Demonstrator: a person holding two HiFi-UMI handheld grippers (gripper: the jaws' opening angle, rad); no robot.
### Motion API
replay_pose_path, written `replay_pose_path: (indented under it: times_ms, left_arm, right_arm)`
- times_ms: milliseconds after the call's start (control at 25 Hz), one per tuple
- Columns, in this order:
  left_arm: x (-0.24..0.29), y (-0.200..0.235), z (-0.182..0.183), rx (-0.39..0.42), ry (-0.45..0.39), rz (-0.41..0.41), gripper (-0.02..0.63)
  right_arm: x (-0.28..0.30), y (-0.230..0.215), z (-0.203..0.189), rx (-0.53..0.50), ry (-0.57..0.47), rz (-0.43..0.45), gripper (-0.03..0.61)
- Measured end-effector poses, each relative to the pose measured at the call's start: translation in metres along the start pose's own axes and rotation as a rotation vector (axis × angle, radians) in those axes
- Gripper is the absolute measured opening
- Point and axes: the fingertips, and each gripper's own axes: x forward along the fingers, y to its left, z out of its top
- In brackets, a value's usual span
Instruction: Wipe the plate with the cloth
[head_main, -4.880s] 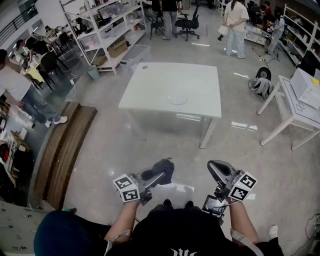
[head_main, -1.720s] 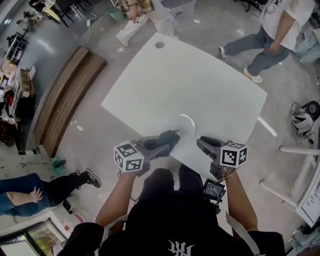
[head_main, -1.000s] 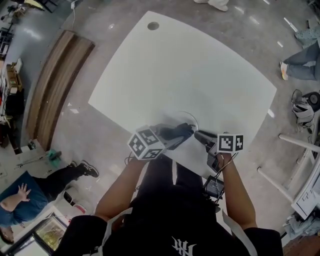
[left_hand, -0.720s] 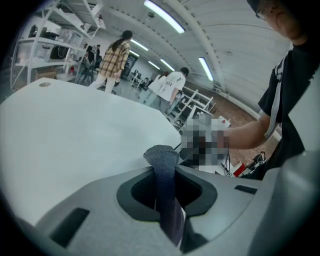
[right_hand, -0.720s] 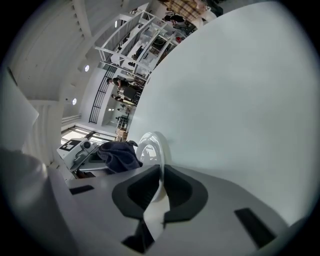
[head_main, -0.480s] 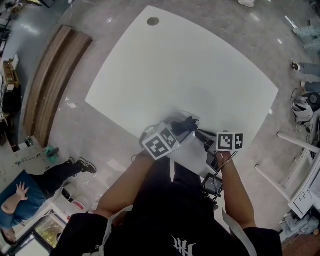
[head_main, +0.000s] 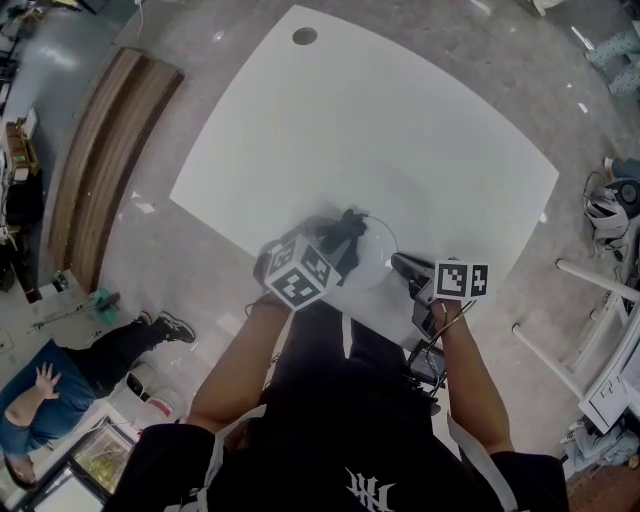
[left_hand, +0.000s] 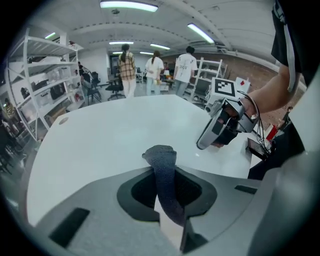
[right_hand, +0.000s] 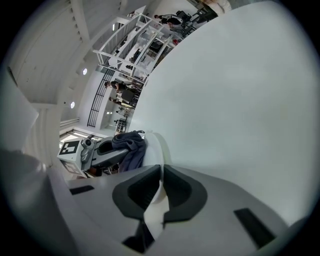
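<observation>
A white plate (head_main: 375, 258) sits at the near edge of the white table (head_main: 400, 130). My right gripper (head_main: 396, 263) is shut on the plate's near right rim. In the right gripper view that rim (right_hand: 156, 150) runs straight between the jaws of the right gripper (right_hand: 157, 192). My left gripper (head_main: 335, 252) is shut on a dark grey cloth (head_main: 346, 232), which rests over the plate's left part. In the left gripper view the cloth (left_hand: 162, 167) sticks up out of the left gripper (left_hand: 167, 200). The right gripper view shows the cloth (right_hand: 131, 144) draped on the plate.
A round cable hole (head_main: 304, 36) marks the table's far corner. A wooden bench (head_main: 90, 170) lies on the floor to the left. A person (head_main: 60, 385) sits on the floor at lower left. Another white table (head_main: 610, 350) and a bag (head_main: 605, 215) are at the right.
I walked up to the table over the earlier frames. In the last half second my left gripper drew the cloth back and left across the plate. My right gripper stayed at the rim.
</observation>
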Motion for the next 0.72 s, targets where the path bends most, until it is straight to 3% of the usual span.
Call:
replay_pose_path:
  times_ms: [160, 400, 600, 720]
  left_arm:
    - [-0.018, -0.004, -0.021, -0.024, 0.031, 0.007, 0.054]
    - [-0.026, -0.052, -0.036, -0.038, 0.054, -0.075, 0.054]
    - [-0.009, -0.097, -0.015, -0.064, 0.005, -0.199, 0.054]
    - [0.001, -0.104, 0.003, -0.066, -0.03, -0.224, 0.054]
  right_arm:
    - [-0.001, -0.001, 0.002, 0.012, -0.029, -0.007, 0.02]
    - [-0.003, -0.002, 0.001, 0.028, -0.061, -0.01, 0.02]
    - [-0.004, -0.002, 0.001, 0.033, -0.079, -0.01, 0.02]
    - [-0.003, 0.0, 0.0, 0.037, -0.087, -0.007, 0.02]
